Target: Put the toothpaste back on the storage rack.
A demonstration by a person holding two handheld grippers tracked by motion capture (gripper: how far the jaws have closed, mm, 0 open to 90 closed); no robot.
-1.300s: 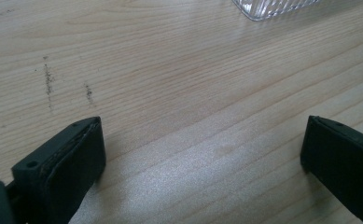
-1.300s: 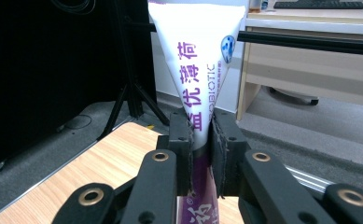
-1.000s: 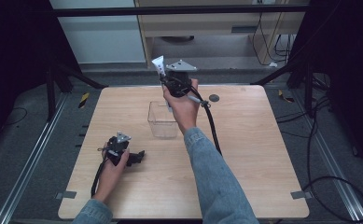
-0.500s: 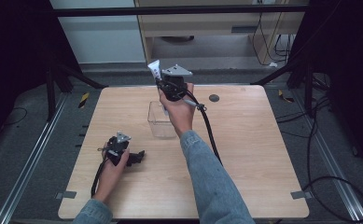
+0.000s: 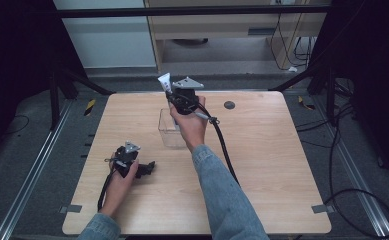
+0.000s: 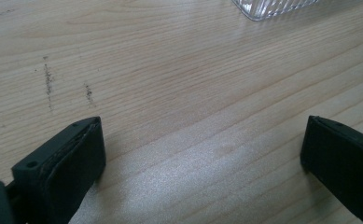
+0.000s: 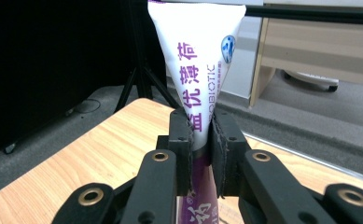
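Observation:
My right gripper (image 5: 174,97) is held up over the far middle of the table, shut on a white and purple toothpaste tube (image 5: 164,81). In the right gripper view the tube (image 7: 197,56) stands upright, pinched at its middle between the jaws of that gripper (image 7: 200,140). A clear plastic box (image 5: 169,131) sits on the table just below and near the right hand. My left gripper (image 5: 147,169) rests low on the table's left front, open; in the left gripper view its jaws stand wide apart around the gripper's centre (image 6: 202,154), with bare wood between them and the box's corner (image 6: 272,7) far ahead.
A small dark disc (image 5: 229,105) lies on the wooden table (image 5: 282,165) at the far right of centre. The right gripper's cable (image 5: 224,147) trails across the table toward the front. Metal rails and stand legs flank the table on the floor.
The right hand has moved the tube a little to the left and nearer, above the clear box. The left gripper has stayed put.

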